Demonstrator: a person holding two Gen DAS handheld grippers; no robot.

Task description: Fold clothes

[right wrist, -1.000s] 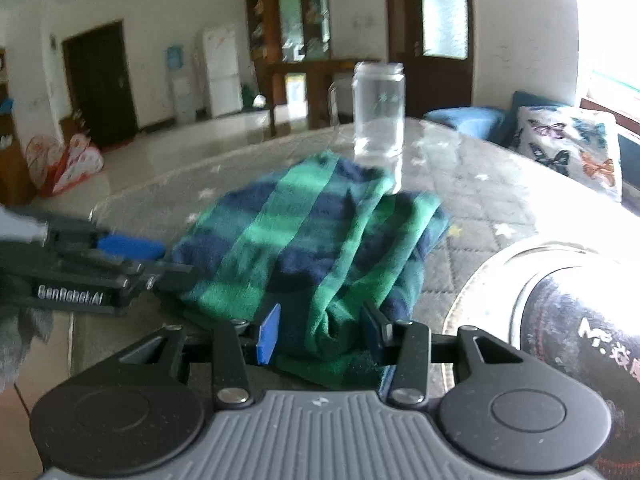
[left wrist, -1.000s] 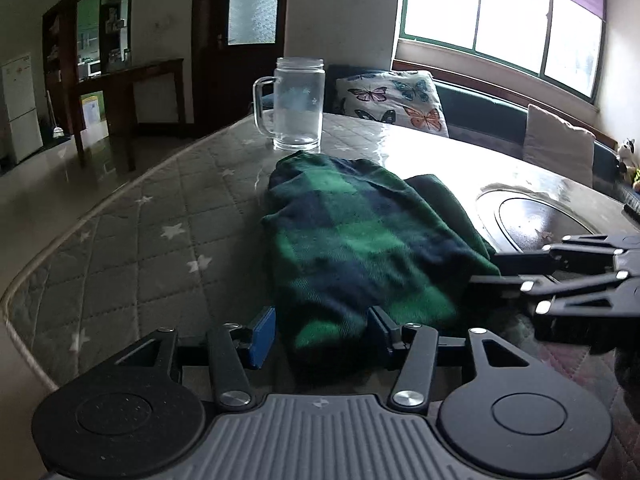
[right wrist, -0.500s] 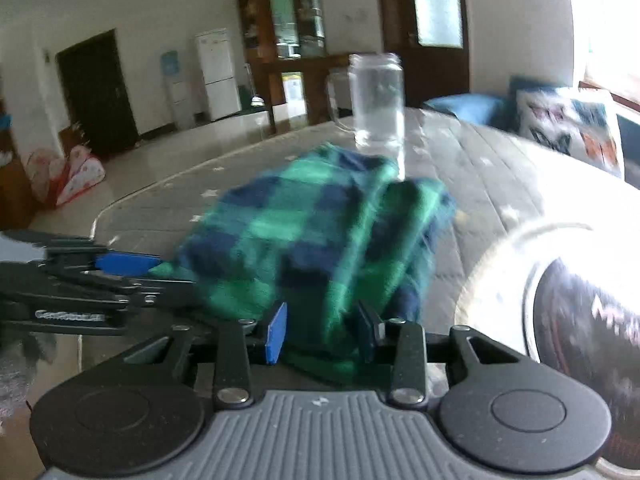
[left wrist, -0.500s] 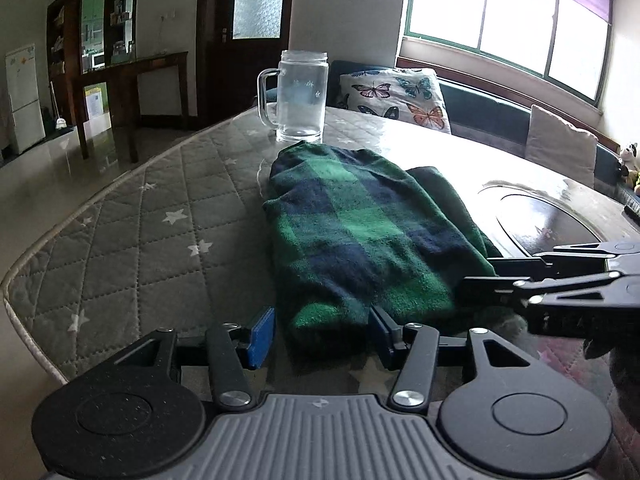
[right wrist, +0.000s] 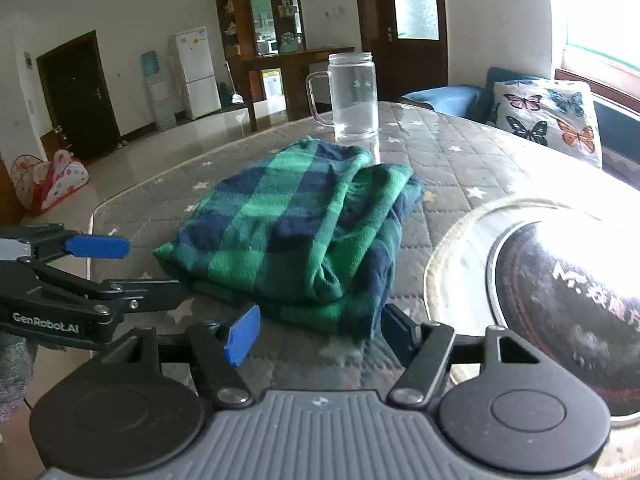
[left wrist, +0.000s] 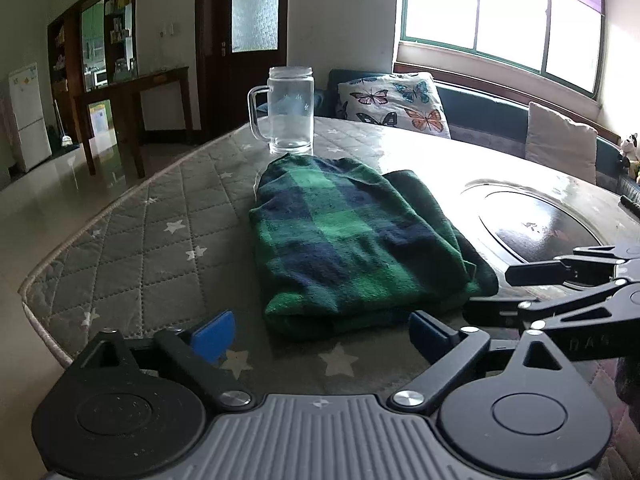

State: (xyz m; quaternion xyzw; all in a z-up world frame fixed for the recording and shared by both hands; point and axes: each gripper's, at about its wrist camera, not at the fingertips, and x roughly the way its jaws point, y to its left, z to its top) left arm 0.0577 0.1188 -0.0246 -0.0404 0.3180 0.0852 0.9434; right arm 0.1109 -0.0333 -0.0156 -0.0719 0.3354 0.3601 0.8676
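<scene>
Left wrist view: the left gripper (left wrist: 320, 334) sits low over a counter (left wrist: 132, 248) covered with a grey quilted mat printed with white stars. Its jaws are spread wide and opening, and its blue pads (left wrist: 212, 334) touch nothing. A folded green and navy plaid cloth (left wrist: 352, 248) lies flat on the mat just ahead of the jaws, its near edge between the two fingers but clear of both. A glass mug (left wrist: 290, 110) with a handle stands upright just behind the cloth's far end. To the right, the right gripper (left wrist: 520, 288) reaches in from the side, its fingertips close to the cloth's near right corner. Beyond it a dark round tray (left wrist: 536, 220) rests on the counter. A butterfly pillow (left wrist: 394, 102) leans on a bench under a window.

Right wrist view: the right gripper (right wrist: 318, 330) also has its jaws apart and opening. The cloth (right wrist: 296, 232) lies just ahead, its near corner between the fingers, not pinched. The left gripper (right wrist: 132, 268) comes in from the left, with one blue pad above and the lower finger by the cloth's near left corner. The mug (right wrist: 354, 96) stands behind the cloth, and the tray (right wrist: 560, 300) is at the right.
</scene>
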